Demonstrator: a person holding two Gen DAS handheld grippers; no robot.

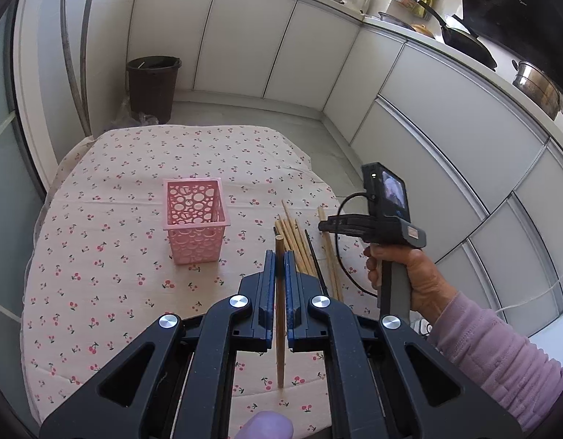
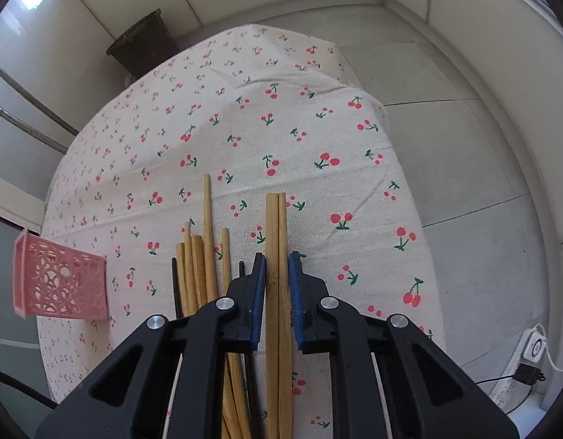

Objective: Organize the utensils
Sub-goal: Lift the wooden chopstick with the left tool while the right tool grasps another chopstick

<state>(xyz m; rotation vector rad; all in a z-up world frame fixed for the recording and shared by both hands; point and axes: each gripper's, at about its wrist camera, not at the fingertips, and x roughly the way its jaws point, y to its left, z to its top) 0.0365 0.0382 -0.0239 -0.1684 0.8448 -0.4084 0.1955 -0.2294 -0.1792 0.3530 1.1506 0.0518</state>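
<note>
My left gripper is shut on a single wooden chopstick, held above the cherry-print tablecloth, right of and nearer than the pink perforated basket. The basket stands upright and looks empty; it also shows at the left edge of the right wrist view. My right gripper sits low over the cloth with its jaws around a pair of wooden chopsticks; the pads look close to them. A pile of loose chopsticks lies just left; it also shows in the left wrist view.
A dark waste bin stands on the floor beyond the table. White cabinets with pots on the counter line the back and right. A power strip with cables lies on the floor right of the table.
</note>
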